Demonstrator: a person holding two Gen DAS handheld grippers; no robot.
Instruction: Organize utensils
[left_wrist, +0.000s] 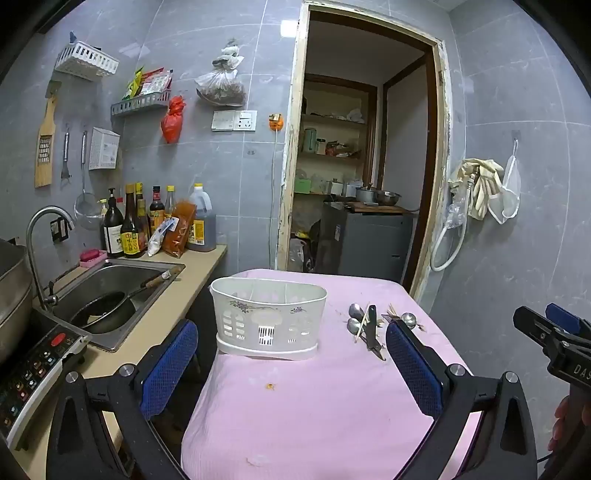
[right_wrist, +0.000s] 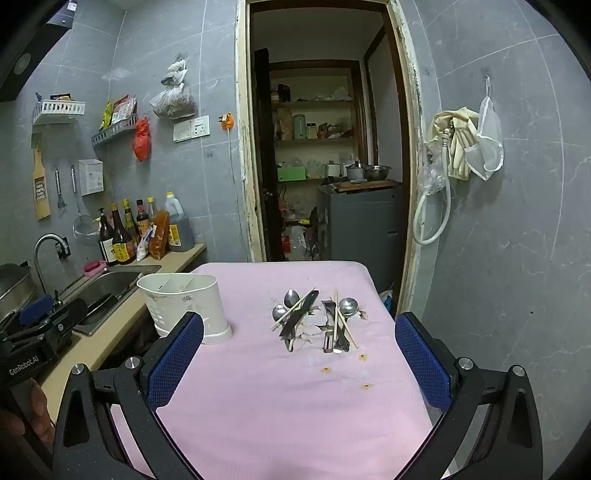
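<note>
A white slotted utensil holder (left_wrist: 269, 317) (right_wrist: 184, 306) stands empty on the pink table (left_wrist: 314, 406) (right_wrist: 295, 406), at its left side. To its right lie loose utensils in two heaps: two spoons, a chopstick and a dark knife (right_wrist: 297, 315) (left_wrist: 371, 325), then a spoon, chopsticks and a peeler (right_wrist: 338, 325). My left gripper (left_wrist: 291, 354) is open and empty, in front of the holder. My right gripper (right_wrist: 299, 354) is open and empty, in front of the utensils.
A counter (left_wrist: 166, 317) with a sink (left_wrist: 110, 295), a pan in it, bottles (left_wrist: 129, 229) and an induction hob (left_wrist: 33, 373) runs along the left. An open doorway (right_wrist: 325, 166) lies behind the table. A grey tiled wall is on the right.
</note>
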